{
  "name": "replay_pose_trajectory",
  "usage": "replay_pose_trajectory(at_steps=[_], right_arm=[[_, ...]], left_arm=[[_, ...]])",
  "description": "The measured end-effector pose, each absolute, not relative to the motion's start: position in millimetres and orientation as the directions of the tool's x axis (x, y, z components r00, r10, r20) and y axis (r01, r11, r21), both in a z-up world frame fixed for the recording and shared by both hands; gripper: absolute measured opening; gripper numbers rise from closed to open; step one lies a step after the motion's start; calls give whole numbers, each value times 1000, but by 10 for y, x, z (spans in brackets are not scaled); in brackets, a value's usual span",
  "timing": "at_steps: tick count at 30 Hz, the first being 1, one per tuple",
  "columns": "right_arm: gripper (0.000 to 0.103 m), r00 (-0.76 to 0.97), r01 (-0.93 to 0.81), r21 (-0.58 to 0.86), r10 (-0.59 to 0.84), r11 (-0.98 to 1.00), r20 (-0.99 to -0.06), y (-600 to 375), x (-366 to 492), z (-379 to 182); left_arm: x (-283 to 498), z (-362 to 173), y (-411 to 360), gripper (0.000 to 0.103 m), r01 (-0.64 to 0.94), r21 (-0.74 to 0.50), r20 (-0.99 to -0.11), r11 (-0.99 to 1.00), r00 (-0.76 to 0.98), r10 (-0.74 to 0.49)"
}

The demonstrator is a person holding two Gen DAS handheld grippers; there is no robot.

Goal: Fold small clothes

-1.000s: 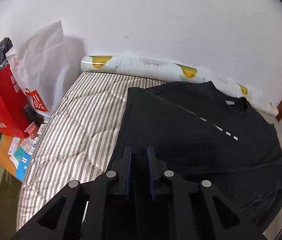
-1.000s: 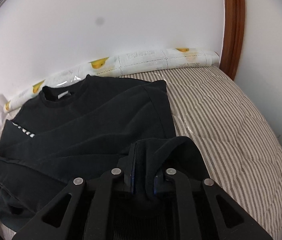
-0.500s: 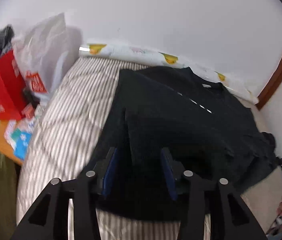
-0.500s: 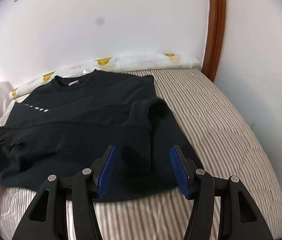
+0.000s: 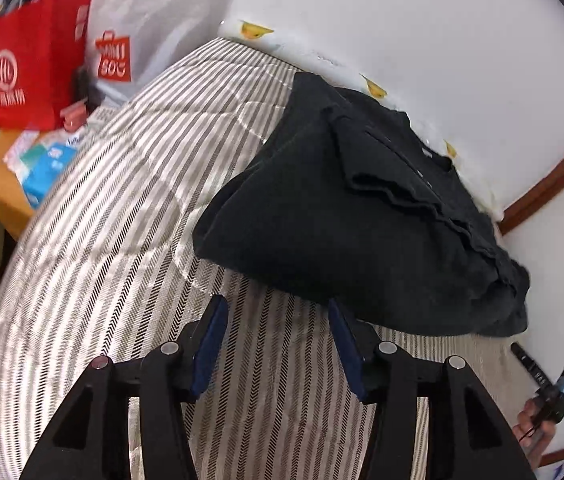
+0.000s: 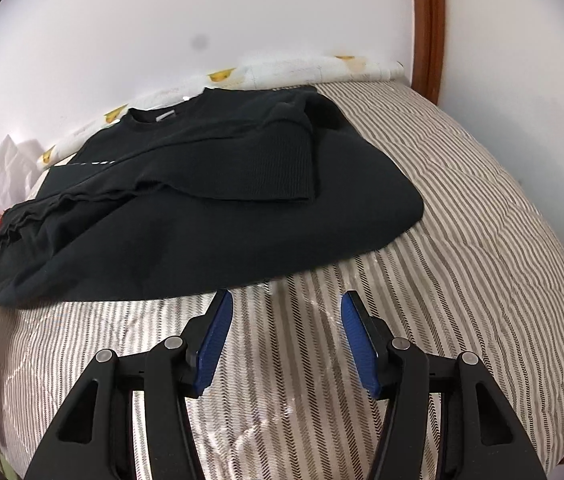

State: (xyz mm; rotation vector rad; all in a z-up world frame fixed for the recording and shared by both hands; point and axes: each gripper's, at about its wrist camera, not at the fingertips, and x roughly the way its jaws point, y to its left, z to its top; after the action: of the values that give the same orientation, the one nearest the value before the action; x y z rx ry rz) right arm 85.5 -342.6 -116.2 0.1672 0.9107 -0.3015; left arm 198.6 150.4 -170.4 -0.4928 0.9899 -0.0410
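Note:
A black sweatshirt (image 5: 362, 216) lies on the striped bed, partly folded, with a sleeve laid across its front; it also shows in the right wrist view (image 6: 202, 208), with the ribbed cuff (image 6: 286, 168) on top. My left gripper (image 5: 276, 312) is open and empty, just short of the garment's near hem. My right gripper (image 6: 284, 304) is open and empty, just short of the hem on the other side.
The striped mattress (image 6: 462, 280) fills both views. A red paper bag (image 5: 34, 76), a white shopping bag (image 5: 142, 28) and small boxes (image 5: 42, 164) stand at the bed's left edge. A printed bolster (image 6: 302, 68) lies along the wall. A wooden frame (image 6: 428, 28) stands at the right.
Both grippers opened and let go of the sweatshirt, then pulled back toward the near side of the bed. The garment now lies flat with its sleeve folded over.

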Motion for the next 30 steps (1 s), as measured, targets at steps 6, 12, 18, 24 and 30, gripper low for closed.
replay_pose_trajectory(at_steps=[6,12,18,24,30], right_arm=[[65,593,390,99,-167,915,-787,-3705,892,-1105],[68,604,429,196,-119,882,-788,-3864,998,-1158],[68,586,484,244,-104,841,-804,-4013,1183,-1308],[50,608,453,199,-138,869,-782,-3962,1325,-1313],[18,652,383,188,-120,905,-749,-3905,1213,-1168]], left_arm=[[2111,-1780,1568,56,-182,-505,-747,844,582,-321],[2287,-1781,1534,59,-185,-507,-737,842,599,-313],[2415,-1747,1466,59,-184,-450,-761,874,591,-267],[2488,-1717,1368,38,-186,-391,-785,901,579,-221],[2376,-1573,1214,8,-159,-308,-780,938,606,-153]])
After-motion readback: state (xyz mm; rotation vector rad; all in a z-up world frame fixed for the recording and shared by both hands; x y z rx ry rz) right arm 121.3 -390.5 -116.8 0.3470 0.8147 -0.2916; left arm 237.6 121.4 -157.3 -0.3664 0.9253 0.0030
